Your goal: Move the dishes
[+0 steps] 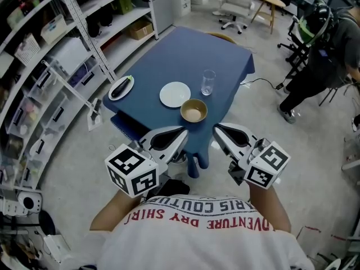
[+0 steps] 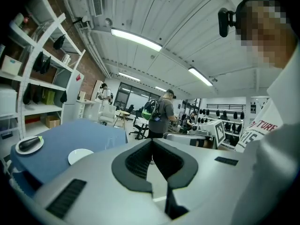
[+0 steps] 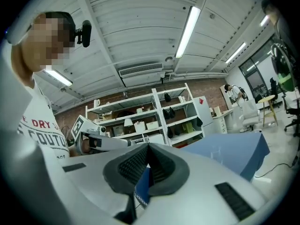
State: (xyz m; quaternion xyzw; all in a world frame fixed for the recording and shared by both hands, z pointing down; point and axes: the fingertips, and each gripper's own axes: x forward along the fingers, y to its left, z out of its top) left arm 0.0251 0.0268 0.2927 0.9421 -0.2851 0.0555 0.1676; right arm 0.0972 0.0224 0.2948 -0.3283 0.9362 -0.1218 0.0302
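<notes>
On the blue-clothed table [image 1: 169,61] stand a white plate [image 1: 175,94], a tan bowl [image 1: 193,111] near the front edge and a clear glass [image 1: 208,82]. An oval dish [image 1: 121,87] holding something dark lies at the table's left edge. My left gripper [image 1: 184,133] and right gripper [image 1: 216,129] hang short of the table's near edge, both shut and empty, tips pointing toward the bowl. The left gripper view shows the plate [image 2: 80,155] and the oval dish [image 2: 29,144] beyond the closed jaws. The right gripper view shows only the tablecloth [image 3: 229,151].
Metal shelving [image 1: 62,66] runs along the left of the table. A person with a backpack [image 1: 320,44] stands at the far right among office chairs [image 1: 236,4]. A cable lies on the floor right of the table. The cloth hangs down at the front corner.
</notes>
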